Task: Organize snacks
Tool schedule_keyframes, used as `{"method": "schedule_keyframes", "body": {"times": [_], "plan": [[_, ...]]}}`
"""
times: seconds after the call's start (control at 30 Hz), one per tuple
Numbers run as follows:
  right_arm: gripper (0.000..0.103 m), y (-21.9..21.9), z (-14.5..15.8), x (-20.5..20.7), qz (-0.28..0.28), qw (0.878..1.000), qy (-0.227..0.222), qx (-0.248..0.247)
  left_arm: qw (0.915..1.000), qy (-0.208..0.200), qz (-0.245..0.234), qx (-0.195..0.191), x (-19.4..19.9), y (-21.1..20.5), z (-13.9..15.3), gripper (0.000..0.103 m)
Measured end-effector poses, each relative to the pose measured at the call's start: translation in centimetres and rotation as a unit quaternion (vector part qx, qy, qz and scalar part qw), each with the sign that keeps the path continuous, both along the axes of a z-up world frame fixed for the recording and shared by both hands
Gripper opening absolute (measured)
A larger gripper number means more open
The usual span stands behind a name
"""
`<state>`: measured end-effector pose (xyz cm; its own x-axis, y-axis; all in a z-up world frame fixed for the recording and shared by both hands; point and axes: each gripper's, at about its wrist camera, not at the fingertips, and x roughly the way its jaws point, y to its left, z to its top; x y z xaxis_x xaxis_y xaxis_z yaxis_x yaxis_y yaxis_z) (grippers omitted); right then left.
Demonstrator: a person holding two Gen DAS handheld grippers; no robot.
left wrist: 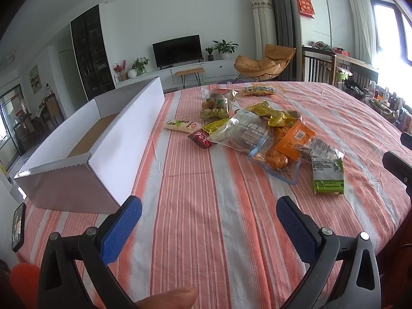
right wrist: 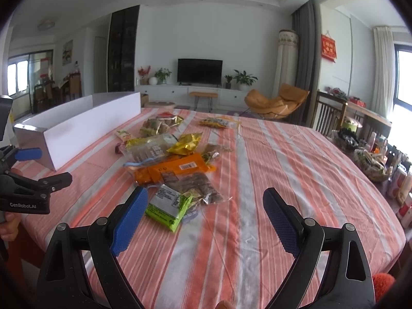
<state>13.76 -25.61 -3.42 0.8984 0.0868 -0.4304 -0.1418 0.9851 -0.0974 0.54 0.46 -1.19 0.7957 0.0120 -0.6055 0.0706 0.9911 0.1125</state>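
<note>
Left gripper: spread wide, empty, poised above the striped tablecloth; thumb tip visible at its base. Ahead and to its left, white cardboard box, open-topped. Ahead and to its right, pile of snack packets, with green packet nearest.

Right gripper: likewise wide apart, holding nothing, angled down over the cloth. Just beside its left finger, the green packet; remaining snacks beyond; box farther left.
</note>
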Motion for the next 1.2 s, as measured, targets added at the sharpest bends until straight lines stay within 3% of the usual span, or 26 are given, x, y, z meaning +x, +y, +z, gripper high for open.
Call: {"method": "schedule_keyframes", "body": {"times": [1.2], "plan": [[0.093, 0.02, -0.50, 0.18, 0.001, 1.000, 0.007, 0.000, 1.0000, 0.000, 0.000, 0.003, -0.02, 0.02, -0.19, 0.103]]}}
